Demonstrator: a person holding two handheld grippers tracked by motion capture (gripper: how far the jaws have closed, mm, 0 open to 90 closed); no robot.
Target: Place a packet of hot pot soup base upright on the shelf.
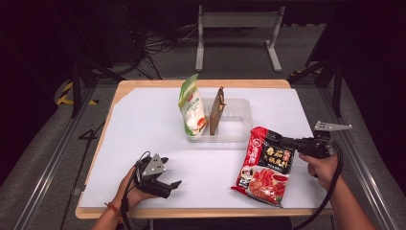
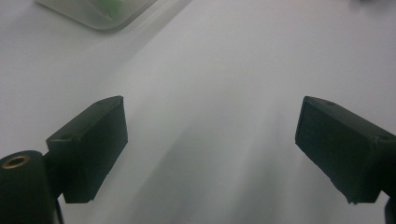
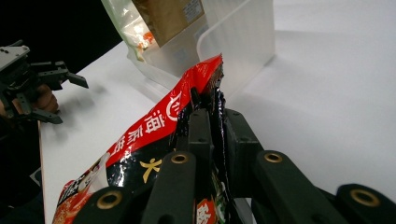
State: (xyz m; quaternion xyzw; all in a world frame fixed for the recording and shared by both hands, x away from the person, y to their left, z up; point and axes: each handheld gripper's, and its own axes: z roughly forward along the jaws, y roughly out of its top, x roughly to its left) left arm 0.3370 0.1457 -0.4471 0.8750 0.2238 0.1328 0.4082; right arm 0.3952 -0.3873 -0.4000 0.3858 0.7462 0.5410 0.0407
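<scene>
The right gripper (image 1: pixel 280 142) grips the red packet (image 1: pixel 264 165) beside the clear tray (image 1: pixel 242 125); the left gripper (image 1: pixel 173 184) rests with jaws apart, holding nothing.

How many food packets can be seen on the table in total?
3. A green-and-white packet and a brown packet stand upright in the clear bin. The red packet lies in front of it, its top edge clamped in the right gripper.

My red pouch (image 1: pixel 266 165), lower right of the high view, is glossy, crinkled plastic film. The bin (image 1: pixel 238 120) at centre is frosted translucent plastic. A matt white sheet (image 1: pixel 143 129) covers the pale wooden table (image 1: pixel 125 86). My tongs' black jaws look matt.
</scene>
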